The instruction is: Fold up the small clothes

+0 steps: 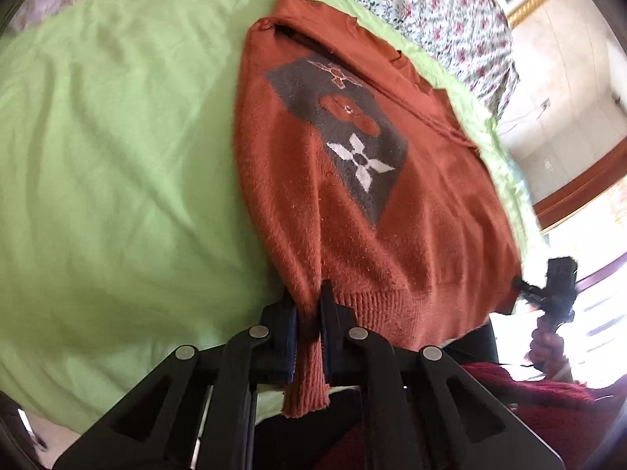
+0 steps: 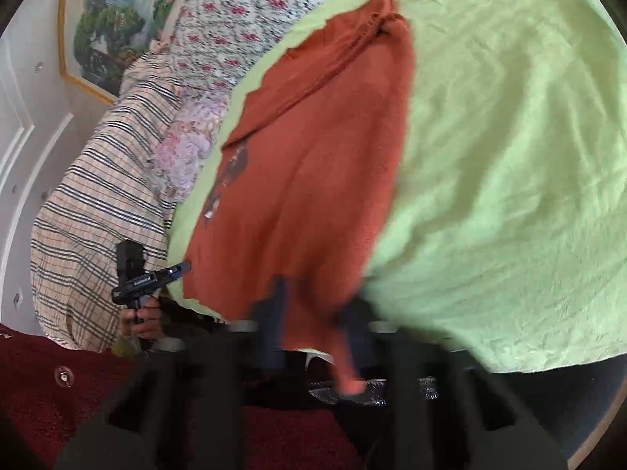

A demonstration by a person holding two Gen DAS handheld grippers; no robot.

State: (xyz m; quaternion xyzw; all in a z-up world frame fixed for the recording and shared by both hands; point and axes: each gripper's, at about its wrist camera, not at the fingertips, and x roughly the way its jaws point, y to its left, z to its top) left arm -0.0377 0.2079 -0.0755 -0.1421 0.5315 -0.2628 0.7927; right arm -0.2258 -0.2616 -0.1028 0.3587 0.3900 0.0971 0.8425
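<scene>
A rust-orange knitted sweater (image 1: 352, 215) with a grey patch of flower motifs lies flat on a green sheet (image 1: 117, 156), its ribbed hem towards me. My left gripper (image 1: 309, 313) is shut on a bunched strip of the hem's left corner, and a ribbed end hangs down below the pads. At the hem's right corner my right gripper (image 1: 519, 284) touches the fabric. In the blurred right wrist view, the sweater (image 2: 313, 176) runs down between my right gripper's (image 2: 317, 305) fingers, which are shut on its lower edge. The left gripper (image 2: 186, 266) sits at the hem's other corner.
The green sheet (image 2: 509, 156) covers a bed. Floral bedding (image 1: 431, 8) lies beyond it, and a checked blanket (image 2: 98, 196) lies at the left. A person's hand (image 2: 143, 317) holds the left gripper's handle. A dark red garment (image 2: 58, 391) is close below. A framed painting (image 2: 109, 11) hangs on the wall.
</scene>
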